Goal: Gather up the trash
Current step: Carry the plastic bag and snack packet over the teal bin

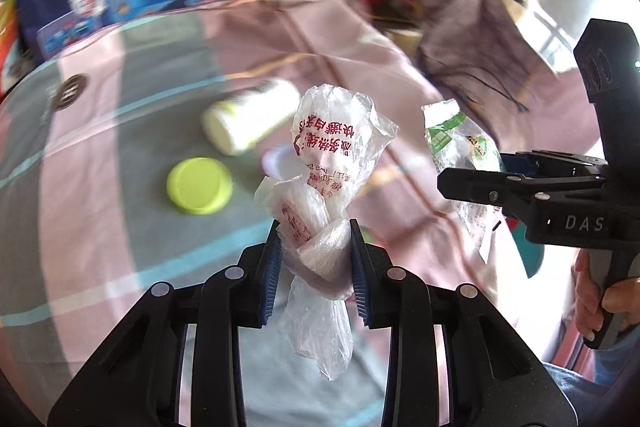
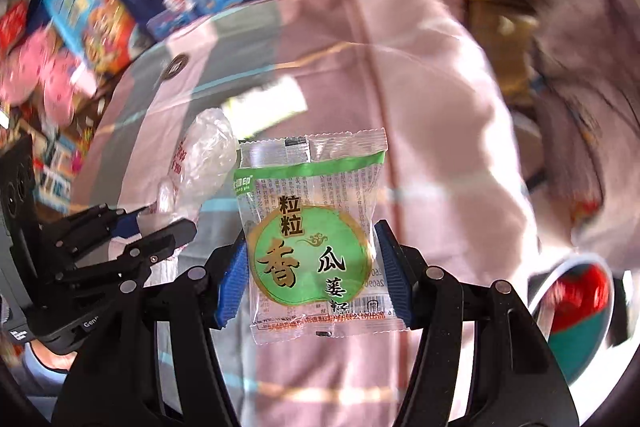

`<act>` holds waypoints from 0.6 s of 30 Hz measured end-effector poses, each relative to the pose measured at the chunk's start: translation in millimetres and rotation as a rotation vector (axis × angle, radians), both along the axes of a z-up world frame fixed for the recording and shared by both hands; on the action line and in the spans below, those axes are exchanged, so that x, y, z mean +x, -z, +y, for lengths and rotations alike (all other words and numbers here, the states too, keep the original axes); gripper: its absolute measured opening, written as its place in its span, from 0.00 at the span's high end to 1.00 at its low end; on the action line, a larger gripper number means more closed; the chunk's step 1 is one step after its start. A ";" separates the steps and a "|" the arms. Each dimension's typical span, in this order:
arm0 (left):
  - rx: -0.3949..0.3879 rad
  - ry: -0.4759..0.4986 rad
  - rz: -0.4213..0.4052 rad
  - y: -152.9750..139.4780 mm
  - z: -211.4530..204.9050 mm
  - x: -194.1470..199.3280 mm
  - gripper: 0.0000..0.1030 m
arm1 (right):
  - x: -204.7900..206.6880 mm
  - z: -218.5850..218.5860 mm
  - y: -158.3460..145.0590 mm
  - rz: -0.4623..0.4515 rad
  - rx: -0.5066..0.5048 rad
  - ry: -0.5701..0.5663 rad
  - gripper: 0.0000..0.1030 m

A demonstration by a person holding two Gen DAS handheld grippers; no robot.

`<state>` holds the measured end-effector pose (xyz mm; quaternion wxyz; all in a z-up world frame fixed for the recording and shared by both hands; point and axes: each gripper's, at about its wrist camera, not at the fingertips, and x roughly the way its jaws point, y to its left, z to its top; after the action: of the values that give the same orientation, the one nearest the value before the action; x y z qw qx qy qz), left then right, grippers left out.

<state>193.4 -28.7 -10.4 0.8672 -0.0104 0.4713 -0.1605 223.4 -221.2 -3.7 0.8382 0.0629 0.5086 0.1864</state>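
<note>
Left wrist view
- Tool state: left gripper [image 1: 314, 259] is clamped on the knotted plastic bag [image 1: 332, 163], pads pressing the knot from both sides.
- Task thing: the bag stands up from the jaws above the glass table [image 1: 100, 131]; a white bottle [image 1: 252, 121] and a yellow-green lid [image 1: 200, 185] lie on the table beyond and left of the bag.
- Risk: the film is thin and slick; the knot could slide out between the pads if the hand swings hard.
- Hard to make out: the background boxes and the bottle's label are smeared by motion blur; the bag's lower tail hangs partly behind the fingers.

Right wrist view
- Tool state: right gripper [image 2: 312, 267] is closed on the green snack wrapper [image 2: 314, 235], gripping it by its two side edges.
- Task thing: the wrapper is held flat, facing the camera, above the table; the left gripper with its bag is just left of the wrapper.
- Risk: an edge-on hold on a limp packet may buckle and drop it.
- Hidden: no bin can be made out in either view; a red and teal object [image 2: 576, 307] right of the wrapper is cut off and unidentifiable.
</note>
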 end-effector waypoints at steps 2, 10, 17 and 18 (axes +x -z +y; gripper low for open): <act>0.004 0.043 0.002 -0.7 -22.6 -5.1 0.69 | -13.7 -26.3 0.0 -0.006 0.029 0.055 0.45; 0.048 0.187 0.001 -2.5 -101.6 -23.0 0.69 | -58.5 -109.8 5.0 -0.033 0.137 0.236 0.44; 0.095 0.292 -0.011 -4.4 -169.5 -35.9 0.68 | -93.5 -176.3 18.2 -0.062 0.163 0.375 0.44; 0.101 0.309 -0.011 -4.2 -179.9 -37.7 0.68 | -97.3 -183.3 20.1 -0.064 0.160 0.391 0.44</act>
<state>155.7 -208.6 -6.1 0.8341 0.1065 0.4702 -0.2679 126.1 -404.5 -23.8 0.8666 0.2207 0.4433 0.0619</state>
